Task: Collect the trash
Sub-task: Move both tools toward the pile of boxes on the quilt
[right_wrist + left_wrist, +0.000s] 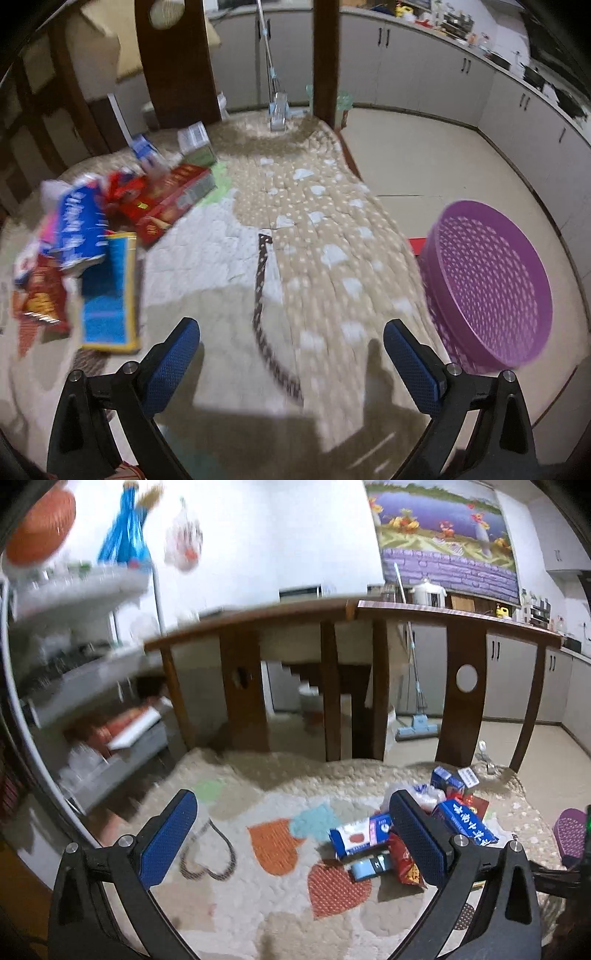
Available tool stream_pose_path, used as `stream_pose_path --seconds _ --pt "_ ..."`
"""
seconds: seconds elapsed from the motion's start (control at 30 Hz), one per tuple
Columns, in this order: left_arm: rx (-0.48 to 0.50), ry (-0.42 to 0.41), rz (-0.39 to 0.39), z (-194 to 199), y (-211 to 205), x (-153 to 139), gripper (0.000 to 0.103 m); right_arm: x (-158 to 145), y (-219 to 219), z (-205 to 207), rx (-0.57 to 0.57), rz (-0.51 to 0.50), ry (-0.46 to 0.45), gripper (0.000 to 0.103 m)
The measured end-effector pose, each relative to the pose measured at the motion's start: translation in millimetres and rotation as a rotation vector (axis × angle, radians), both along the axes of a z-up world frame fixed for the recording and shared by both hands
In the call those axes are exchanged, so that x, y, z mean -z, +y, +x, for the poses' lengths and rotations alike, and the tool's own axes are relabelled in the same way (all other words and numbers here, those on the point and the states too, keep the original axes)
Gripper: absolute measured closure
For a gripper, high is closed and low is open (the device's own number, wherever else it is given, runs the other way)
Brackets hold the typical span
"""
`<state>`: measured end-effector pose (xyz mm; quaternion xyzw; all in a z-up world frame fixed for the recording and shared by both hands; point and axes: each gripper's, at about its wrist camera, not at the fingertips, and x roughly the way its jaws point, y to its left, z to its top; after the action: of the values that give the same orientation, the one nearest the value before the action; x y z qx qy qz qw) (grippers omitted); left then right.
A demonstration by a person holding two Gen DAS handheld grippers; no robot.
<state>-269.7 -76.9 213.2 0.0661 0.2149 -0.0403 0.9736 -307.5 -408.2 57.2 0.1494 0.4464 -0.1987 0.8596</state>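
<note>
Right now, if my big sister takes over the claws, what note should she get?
Left claw: open, holding nothing, above the rug.
Right claw: open, holding nothing, above the rug.
Trash pile: boxes and snack wrappers lie together on the rug, to the left in the right wrist view.
Purple basket: on the floor at the rug's right edge; no trash seen inside.
Done: nothing collected, as far as the views show.
Left: pick up each piece and, most likely, drop it in the basket.

Shelf rack [85, 686] motion-blurred, contents unreadable; purple basket [570, 834] cut by right edge; wrapper pile [74, 251] smeared.
</note>
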Motion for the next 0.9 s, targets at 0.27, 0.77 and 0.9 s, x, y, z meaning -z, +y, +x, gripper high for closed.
stream_pose_path --seconds 0.27,0.77,0.9 --pt "0.040 -0.122 0.014 -46 -6 -39 0.000 -100 42 -64 0.037 -0.170 -0.315 0.002" --pt "0.126 0.048 0.038 -82 -11 -12 0.000 -131 96 -103 0.086 -0.276 -0.407 0.000" --pt "0.123 0.091 0.022 -79 -5 -7 0.000 -124 101 -96 0.031 -0.233 -0.361 0.000"
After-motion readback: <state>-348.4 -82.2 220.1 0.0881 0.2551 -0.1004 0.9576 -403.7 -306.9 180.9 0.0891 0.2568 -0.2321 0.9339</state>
